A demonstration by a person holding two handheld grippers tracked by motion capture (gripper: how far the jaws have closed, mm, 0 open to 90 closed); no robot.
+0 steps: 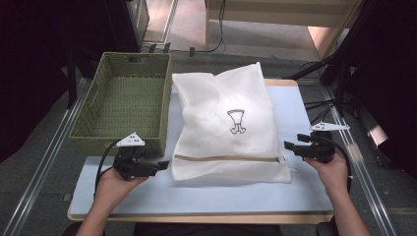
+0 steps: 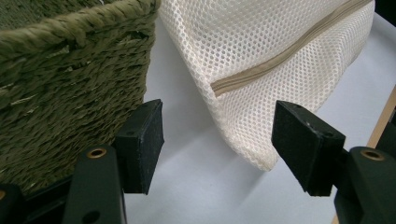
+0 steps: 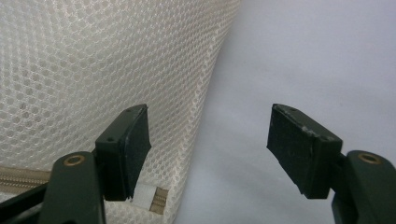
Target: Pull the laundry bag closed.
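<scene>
fingers (image 2: 310, 149) wide, both grippers, holding nothing | mesh bag (image 1: 226, 123) slippery; pinch one layer and it'll slide | basket (image 1: 123, 98) crowds left

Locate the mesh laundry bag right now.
High view: mesh laundry bag lies mid-table, right of the green basket, between left gripper and right gripper.

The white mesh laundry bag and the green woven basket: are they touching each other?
Apart. The left gripper view shows a strip of bare table between the white mesh laundry bag and the green woven basket.
</scene>
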